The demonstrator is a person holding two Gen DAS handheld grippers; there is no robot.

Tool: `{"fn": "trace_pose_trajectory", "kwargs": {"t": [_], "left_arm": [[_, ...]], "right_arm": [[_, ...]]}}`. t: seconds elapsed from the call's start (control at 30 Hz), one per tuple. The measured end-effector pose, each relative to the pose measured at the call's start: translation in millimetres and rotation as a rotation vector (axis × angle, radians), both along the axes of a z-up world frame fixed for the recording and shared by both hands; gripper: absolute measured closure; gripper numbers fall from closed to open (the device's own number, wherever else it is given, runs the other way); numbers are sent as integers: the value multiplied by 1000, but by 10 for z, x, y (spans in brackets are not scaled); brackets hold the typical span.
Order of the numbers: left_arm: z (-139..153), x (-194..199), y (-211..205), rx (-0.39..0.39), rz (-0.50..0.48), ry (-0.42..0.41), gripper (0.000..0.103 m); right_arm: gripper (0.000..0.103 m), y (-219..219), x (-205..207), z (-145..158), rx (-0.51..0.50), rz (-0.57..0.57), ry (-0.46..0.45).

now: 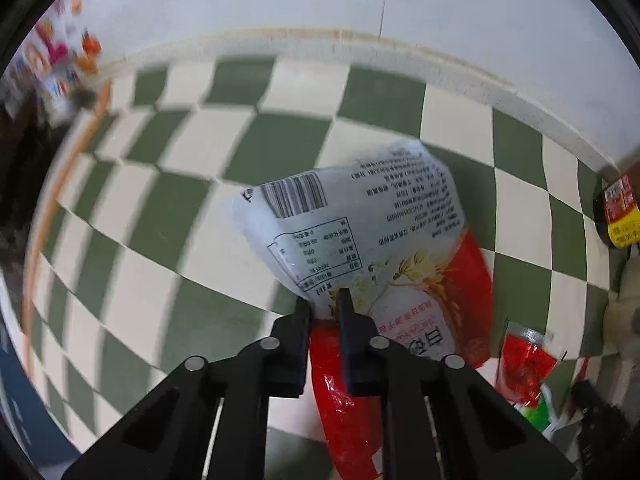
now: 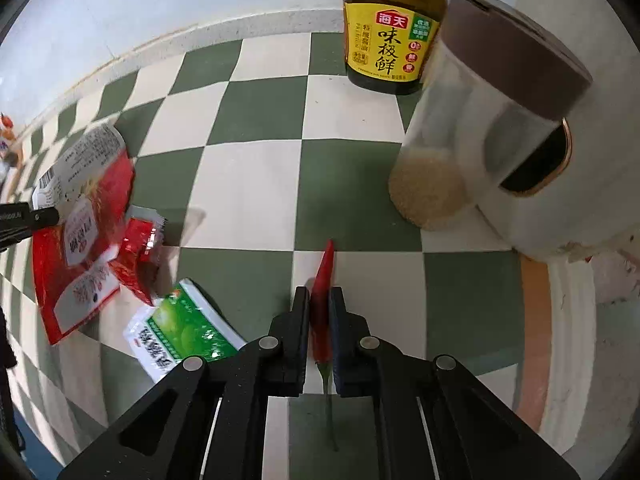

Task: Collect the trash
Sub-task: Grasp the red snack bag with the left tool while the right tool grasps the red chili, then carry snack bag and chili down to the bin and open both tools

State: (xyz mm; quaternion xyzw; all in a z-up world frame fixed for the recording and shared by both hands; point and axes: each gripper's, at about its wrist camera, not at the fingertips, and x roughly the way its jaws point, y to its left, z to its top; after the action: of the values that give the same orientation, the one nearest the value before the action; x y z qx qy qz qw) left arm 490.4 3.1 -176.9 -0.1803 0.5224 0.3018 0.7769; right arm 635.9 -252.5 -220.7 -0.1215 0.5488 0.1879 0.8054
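Observation:
My left gripper [image 1: 323, 300] is shut on the edge of a red and white plastic food bag [image 1: 372, 240] and holds it above the checked tablecloth. The same bag [image 2: 80, 208] shows at the left of the right wrist view, with the left gripper's fingers [image 2: 44, 216] on it. My right gripper [image 2: 319, 294] is shut on a red chili pepper [image 2: 323, 280], its green stem pointing back toward the camera. A small red sachet [image 2: 138, 256] and a green and white sachet [image 2: 180, 328] lie on the cloth left of the right gripper.
A green and white checked tablecloth [image 2: 256, 184] covers the table. A soy sauce bottle [image 2: 390, 28], a glass jar of granules with a brown lid [image 2: 452, 152] and a white appliance [image 2: 560, 208] stand at the right. A white wall runs behind.

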Motion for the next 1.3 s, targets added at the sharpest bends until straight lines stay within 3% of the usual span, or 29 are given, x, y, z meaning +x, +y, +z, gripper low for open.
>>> {"fn": "trace_pose_trajectory", "kwargs": {"t": [0.17, 0.4, 0.6, 0.87, 1.03, 1.17, 1.3], "left_arm": [[480, -247, -99, 138, -25, -35, 98], [1071, -801, -283, 333, -50, -74, 98], [1324, -1432, -375, 405, -69, -114, 98], [1574, -2433, -557, 395, -122, -229, 98], [1653, -3240, -646, 379, -188, -289, 98], [1549, -3821, -659, 312, -239, -296, 98], [1273, -4253, -658, 189, -282, -243, 98]], "right_arm": [[93, -63, -60, 48, 53, -25, -9], [93, -89, -393, 403, 158, -38, -53], [93, -65, -854, 890, 230, -44, -98], [93, -50, -2086, 1563, 265, -18, -192], [93, -65, -3085, 1862, 294, -28, -246], [93, -51, -3851, 1915, 305, -43, -274], [93, -80, -4553, 1730, 303, -70, -206]]}}
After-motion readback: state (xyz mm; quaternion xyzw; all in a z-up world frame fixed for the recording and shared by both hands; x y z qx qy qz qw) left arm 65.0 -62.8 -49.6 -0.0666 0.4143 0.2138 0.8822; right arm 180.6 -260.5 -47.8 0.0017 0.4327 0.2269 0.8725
